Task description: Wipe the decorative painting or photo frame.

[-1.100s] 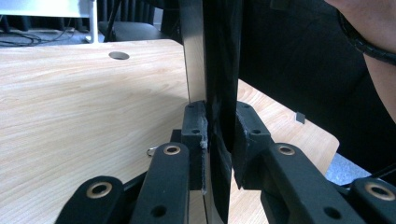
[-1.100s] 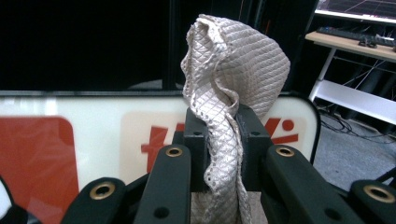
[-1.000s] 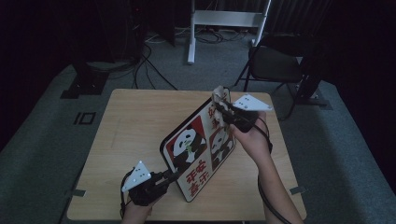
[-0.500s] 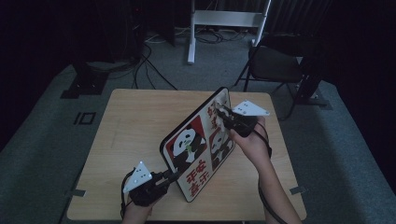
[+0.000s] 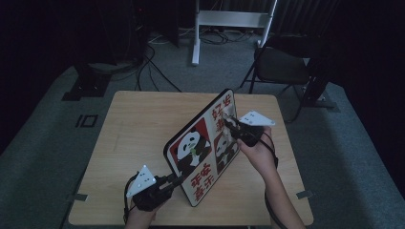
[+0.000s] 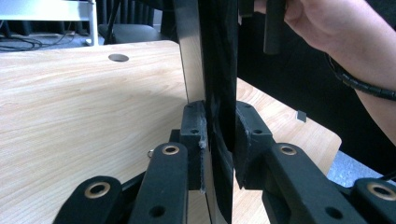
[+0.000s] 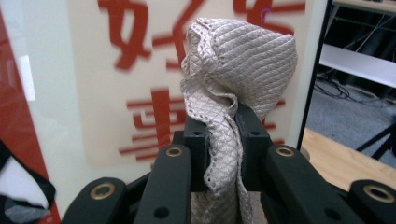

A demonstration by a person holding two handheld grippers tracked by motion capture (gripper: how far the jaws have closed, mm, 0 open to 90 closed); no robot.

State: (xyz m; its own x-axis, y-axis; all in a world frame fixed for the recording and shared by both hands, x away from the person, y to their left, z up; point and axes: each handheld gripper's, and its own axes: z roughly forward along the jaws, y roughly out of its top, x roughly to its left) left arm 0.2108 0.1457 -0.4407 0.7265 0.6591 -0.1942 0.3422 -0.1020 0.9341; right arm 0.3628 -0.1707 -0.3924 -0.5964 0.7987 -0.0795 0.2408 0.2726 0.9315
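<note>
Dark carpeted flooring surrounds the wooden bench (image 5: pixel 143 124), on which a panda-printed board (image 5: pixel 200 148) stands tilted on its lower edge, running from lower centre of the high view up toward the upper right. At lower left, the left gripper (image 5: pixel 165 183) has its jaws clamped on the board's near bottom edge. Right of centre, the right gripper (image 5: pixel 230 125) pinches a beige quilted cloth (image 7: pixel 233 93) between closed jaws, pressed against the board's printed face.

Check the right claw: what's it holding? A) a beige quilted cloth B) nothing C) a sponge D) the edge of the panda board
A: in the right gripper view the right claw is clamped on a bunched beige quilted cloth, held up against the panda board.
</note>
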